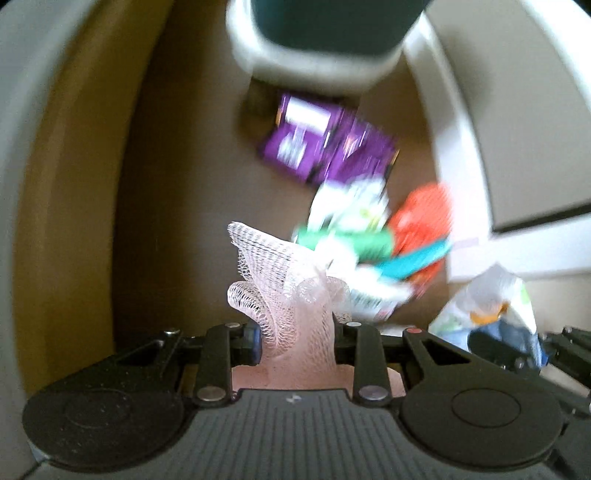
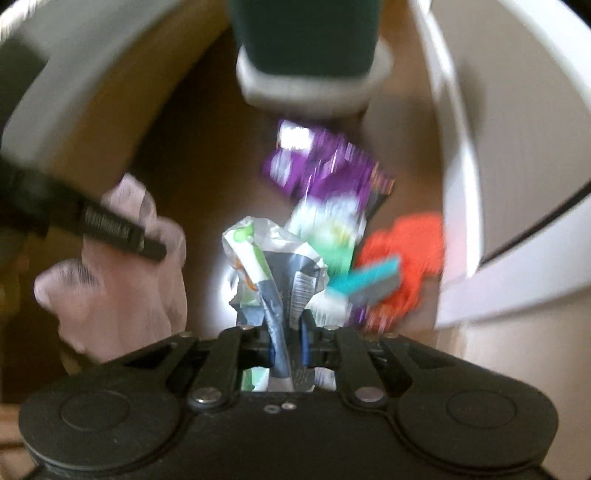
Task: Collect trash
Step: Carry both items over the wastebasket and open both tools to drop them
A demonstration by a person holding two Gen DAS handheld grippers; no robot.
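Several blurred wrappers point(image 1: 332, 147) lie below a dark bin point(image 1: 325, 33).

Both wrist cameras are looking steeply down along their tongs at a brown floor, from close above. Both views are sharing the purple packet point(image 1: 328, 144) point(image 2: 325, 166); beside it the orange scrap point(image 1: 424, 218) point(image 2: 406, 251), and beyond it the green bin point(image 1: 332, 26) point(image 2: 306, 33).
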